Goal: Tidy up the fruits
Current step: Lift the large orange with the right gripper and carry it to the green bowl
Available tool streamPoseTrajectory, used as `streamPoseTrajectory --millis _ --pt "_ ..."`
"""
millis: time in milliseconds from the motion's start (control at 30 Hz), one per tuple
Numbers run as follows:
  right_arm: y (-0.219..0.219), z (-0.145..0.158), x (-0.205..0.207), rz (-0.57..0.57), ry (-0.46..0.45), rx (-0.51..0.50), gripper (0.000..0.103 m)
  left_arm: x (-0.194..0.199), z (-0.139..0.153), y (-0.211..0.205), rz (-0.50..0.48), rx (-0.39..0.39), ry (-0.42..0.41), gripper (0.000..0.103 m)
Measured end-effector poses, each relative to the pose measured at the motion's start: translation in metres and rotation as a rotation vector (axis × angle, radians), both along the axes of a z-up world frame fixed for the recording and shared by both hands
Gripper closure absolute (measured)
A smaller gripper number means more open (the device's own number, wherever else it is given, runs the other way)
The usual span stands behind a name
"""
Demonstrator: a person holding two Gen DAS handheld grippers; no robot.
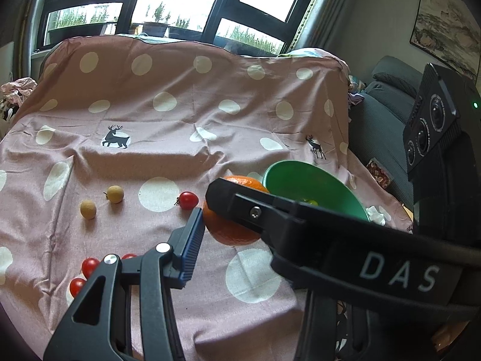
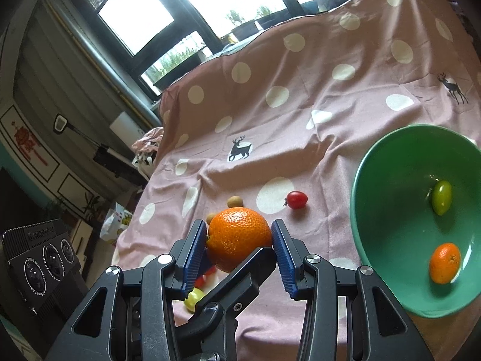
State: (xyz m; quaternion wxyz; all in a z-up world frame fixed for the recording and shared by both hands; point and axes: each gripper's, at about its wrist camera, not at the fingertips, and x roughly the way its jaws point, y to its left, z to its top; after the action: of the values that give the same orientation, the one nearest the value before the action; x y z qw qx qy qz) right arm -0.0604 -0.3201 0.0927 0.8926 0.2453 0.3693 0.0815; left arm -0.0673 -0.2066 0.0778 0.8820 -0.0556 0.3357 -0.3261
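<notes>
Glossy green bowl [image 2: 375,240]; dimpled orange [image 2: 239,234]; matt cloth [image 2: 300,138].
</notes>
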Motion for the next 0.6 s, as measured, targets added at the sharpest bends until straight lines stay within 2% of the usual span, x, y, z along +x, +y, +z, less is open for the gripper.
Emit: streamPoseTrajectory --millis 600 --pt "-0.056 0.005 -0.022 -0.133 -0.041 0.076 0.056 -0.004 0.009 -0.057 -0.117 0.045 -0.031 0.058"
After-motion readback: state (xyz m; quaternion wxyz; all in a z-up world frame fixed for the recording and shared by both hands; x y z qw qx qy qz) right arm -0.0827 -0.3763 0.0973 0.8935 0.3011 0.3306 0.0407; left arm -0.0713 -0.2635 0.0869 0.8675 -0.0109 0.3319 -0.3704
